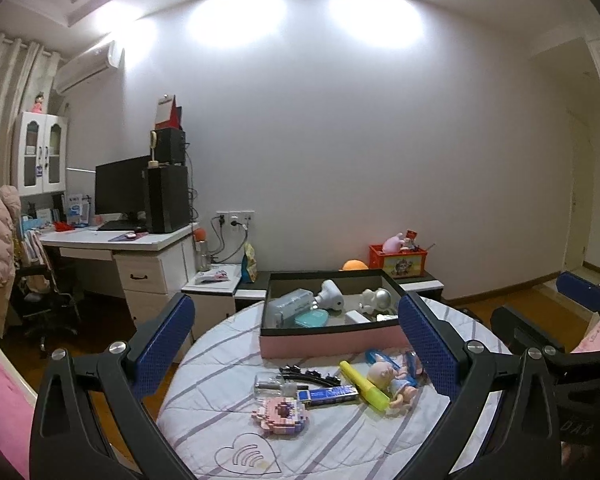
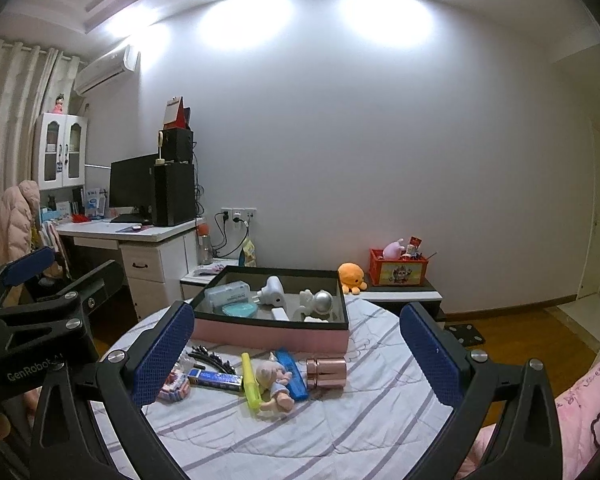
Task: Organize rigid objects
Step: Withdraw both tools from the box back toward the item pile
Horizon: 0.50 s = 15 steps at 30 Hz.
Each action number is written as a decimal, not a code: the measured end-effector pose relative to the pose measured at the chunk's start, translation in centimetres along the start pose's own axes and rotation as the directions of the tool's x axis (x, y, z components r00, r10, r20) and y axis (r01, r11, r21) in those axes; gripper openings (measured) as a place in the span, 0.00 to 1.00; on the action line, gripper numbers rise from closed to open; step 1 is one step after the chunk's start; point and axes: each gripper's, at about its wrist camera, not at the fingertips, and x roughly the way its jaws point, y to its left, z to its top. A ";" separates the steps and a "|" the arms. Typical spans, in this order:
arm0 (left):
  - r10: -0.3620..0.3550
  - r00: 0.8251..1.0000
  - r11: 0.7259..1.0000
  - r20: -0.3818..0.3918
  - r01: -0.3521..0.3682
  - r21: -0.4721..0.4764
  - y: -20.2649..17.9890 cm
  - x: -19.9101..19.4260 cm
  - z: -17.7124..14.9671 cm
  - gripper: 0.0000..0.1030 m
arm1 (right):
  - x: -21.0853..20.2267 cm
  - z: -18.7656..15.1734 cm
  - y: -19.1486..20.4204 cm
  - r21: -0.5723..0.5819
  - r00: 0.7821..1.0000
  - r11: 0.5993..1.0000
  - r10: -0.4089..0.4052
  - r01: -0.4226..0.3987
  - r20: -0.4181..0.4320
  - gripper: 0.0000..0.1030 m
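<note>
A pink box with a dark rim stands at the far side of the round table; it also shows in the right wrist view. It holds a white plug, a teal lid and a silver figure. In front lie a small doll, a yellow highlighter, a blue box, a black hair clip, a pink brick toy and a rose metal cylinder. My left gripper and right gripper are open, empty, above the near table.
A white desk with a monitor and a chair stands to the left. A low cabinet behind the table carries an orange crate and an orange plush. Pink bedding lies at the right.
</note>
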 end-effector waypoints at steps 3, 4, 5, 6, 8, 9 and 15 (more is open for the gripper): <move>-0.026 0.999 1.000 -0.033 0.026 -0.005 -0.2 0.9 -0.8 1.00 | 0.4 -0.6 -0.5 0.010 1.000 1.000 -0.003 0.003 -0.022 1.00; -0.036 0.998 0.999 -0.046 0.036 -0.006 -0.2 1.2 -1.0 1.00 | 0.7 -0.9 -0.7 0.013 0.999 1.000 -0.004 0.005 -0.035 1.00; -0.054 0.996 0.999 -0.069 0.053 -0.009 -0.2 1.7 -1.4 1.00 | 1.1 -1.2 -0.9 0.018 0.999 1.000 -0.003 0.004 -0.051 1.00; -0.070 0.992 0.997 -0.104 0.069 -0.017 0.0 2.3 -1.9 1.00 | 1.3 -1.3 -1.1 0.023 0.998 1.000 0.000 0.001 -0.062 1.00; -0.079 0.987 0.997 -0.139 0.075 -0.034 0.6 3.1 -2.6 1.00 | 2.2 -2.0 -1.7 0.053 0.995 0.999 0.014 -0.009 -0.096 1.00; -0.073 0.985 0.997 -0.157 0.066 -0.048 1.1 3.5 -3.0 1.00 | 2.5 -2.3 -1.8 0.063 0.994 0.998 0.018 -0.011 -0.106 1.00; -0.052 0.959 0.995 -0.277 0.026 -0.095 3.4 6.1 -6.2 1.00 | 5.5 -4.7 -2.7 0.083 0.977 0.996 0.011 0.008 -0.214 1.00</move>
